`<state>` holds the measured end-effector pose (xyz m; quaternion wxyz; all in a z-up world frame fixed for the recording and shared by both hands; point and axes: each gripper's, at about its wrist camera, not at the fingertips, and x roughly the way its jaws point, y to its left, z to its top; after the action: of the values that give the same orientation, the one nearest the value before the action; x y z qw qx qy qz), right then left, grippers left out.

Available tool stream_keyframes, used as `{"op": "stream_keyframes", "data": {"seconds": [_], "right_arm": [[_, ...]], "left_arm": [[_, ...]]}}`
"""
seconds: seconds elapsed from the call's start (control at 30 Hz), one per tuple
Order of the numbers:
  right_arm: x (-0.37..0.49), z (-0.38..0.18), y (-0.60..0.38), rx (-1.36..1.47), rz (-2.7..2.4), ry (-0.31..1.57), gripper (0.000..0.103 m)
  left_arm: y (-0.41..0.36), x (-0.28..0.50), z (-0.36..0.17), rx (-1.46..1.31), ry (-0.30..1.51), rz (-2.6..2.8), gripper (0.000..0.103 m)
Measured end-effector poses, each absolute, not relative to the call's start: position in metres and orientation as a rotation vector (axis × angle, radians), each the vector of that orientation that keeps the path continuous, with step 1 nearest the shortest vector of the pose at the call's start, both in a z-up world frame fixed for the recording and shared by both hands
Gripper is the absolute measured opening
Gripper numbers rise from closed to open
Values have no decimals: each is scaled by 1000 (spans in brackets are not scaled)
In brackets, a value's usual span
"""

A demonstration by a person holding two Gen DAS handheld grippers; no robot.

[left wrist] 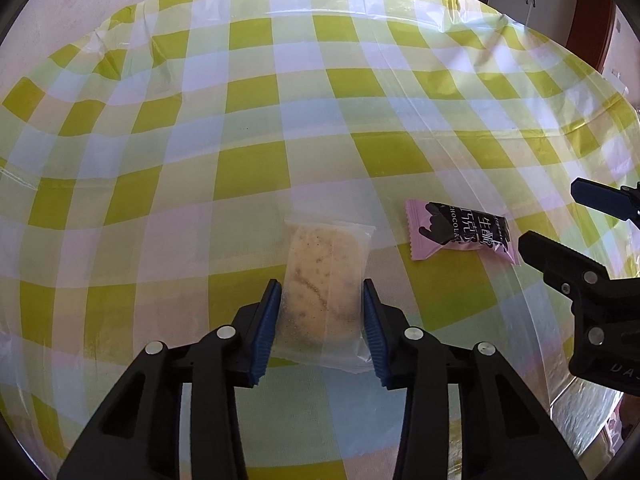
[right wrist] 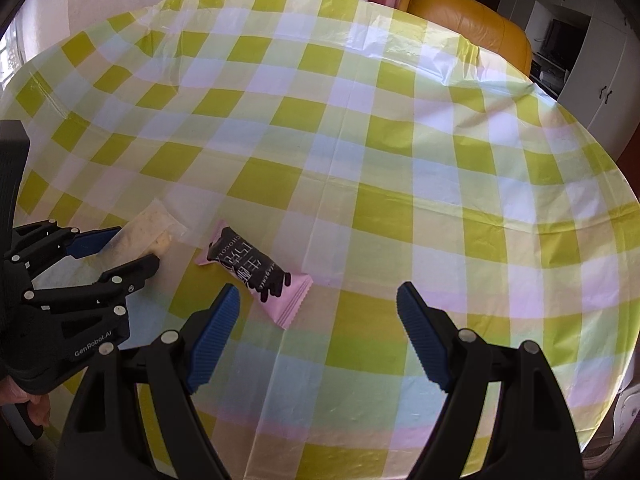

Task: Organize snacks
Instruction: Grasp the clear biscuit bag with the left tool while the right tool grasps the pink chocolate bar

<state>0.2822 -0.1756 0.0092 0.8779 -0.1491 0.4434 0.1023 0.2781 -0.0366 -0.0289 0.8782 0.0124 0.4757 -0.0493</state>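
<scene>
Left tool [left wrist: 322, 312] pinches the clear-wrapped pale biscuit pack [left wrist: 320, 280], low on the checked-cloth bench [left wrist: 320, 120]. Right tool [right wrist: 318, 336] is spread; the pink-and-black chocolate wrapper [right wrist: 256, 270] lies at its eleven o'clock, ungrasped. Sorting seems barely begun.

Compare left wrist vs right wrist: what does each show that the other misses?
Left wrist only: the left gripper from behind, its jaws pressed on both sides of the clear-wrapped cake.
Right wrist only: the right gripper with jaws wide and empty, a hand at the lower left, and the yellow sofa's full back.
Both: the pink chocolate bar lying free, the cake and the checked tablecloth.
</scene>
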Motion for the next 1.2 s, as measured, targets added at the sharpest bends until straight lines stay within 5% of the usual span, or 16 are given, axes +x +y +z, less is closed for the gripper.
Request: {"op": "stream_keyframes", "data": {"seconds": [0.73, 0.77, 0.83, 1.0, 1.2], "right_arm": [[311, -25, -138, -366, 332, 982, 79], [312, -27, -137, -361, 333, 990, 76], [315, -27, -138, -311, 358, 1008, 53], [312, -27, -135, -275, 383, 1023, 24], [298, -22, -146, -249, 338, 1022, 22]], "left_arm": [[-19, 277, -28, -27, 983, -61, 36], [-19, 277, -28, -26, 982, -61, 36], [-19, 277, -28, -28, 982, -61, 36], [-19, 277, -28, -28, 984, -61, 36], [-21, 272, -26, -32, 992, -75, 35]]}}
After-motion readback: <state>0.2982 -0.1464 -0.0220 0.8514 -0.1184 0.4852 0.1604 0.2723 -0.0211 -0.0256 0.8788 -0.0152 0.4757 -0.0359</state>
